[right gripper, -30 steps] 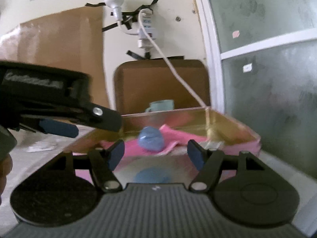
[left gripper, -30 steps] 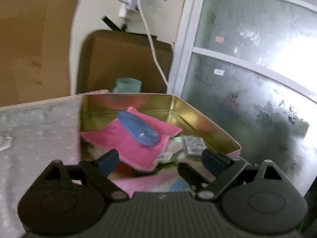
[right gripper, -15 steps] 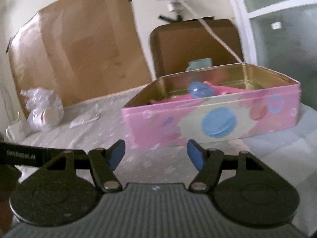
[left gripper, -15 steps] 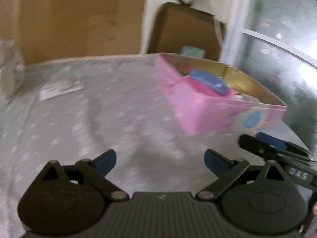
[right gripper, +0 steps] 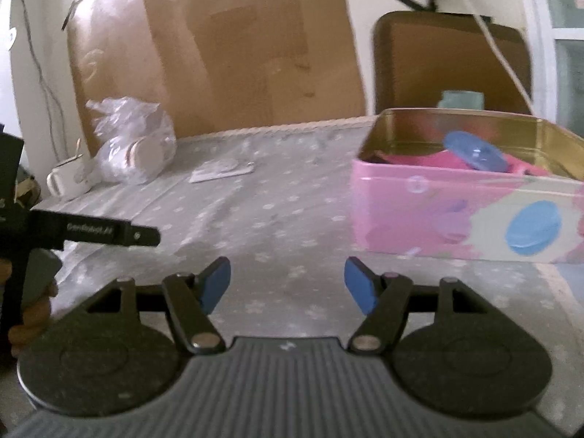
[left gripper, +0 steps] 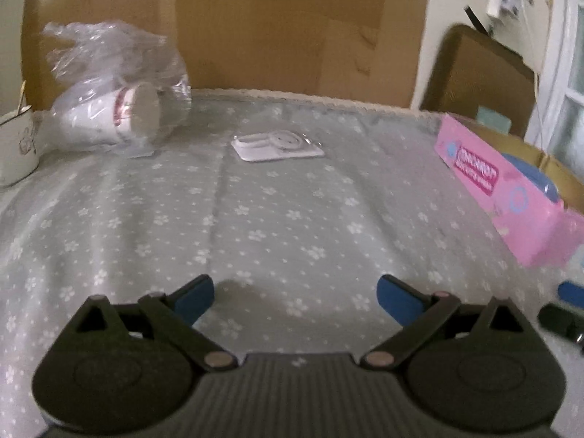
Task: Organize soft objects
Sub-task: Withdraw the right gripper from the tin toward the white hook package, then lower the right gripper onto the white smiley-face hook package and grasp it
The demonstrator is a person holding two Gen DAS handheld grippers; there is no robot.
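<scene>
A pink tin box (right gripper: 456, 215) with a gold inside stands on the right of the flowered cloth; it also shows in the left wrist view (left gripper: 511, 197). In it lie a pink cloth (right gripper: 452, 158) and a blue soft oval object (right gripper: 474, 151), which also shows in the left wrist view (left gripper: 536, 179). My left gripper (left gripper: 295, 297) is open and empty above the cloth, left of the box. My right gripper (right gripper: 286, 284) is open and empty, in front of the box's left end.
A clear plastic bag with paper cups (left gripper: 113, 109) lies at the back left, beside a white mug (left gripper: 14, 146). A flat white packet (left gripper: 277, 144) lies mid-table. Cardboard (left gripper: 273, 25) leans on the wall. A brown chair back (right gripper: 449, 62) stands behind the box.
Both grippers have pulled back from over the tin box and swung left. The blue object and pink cloth stay in the box. Both grippers stay open.
</scene>
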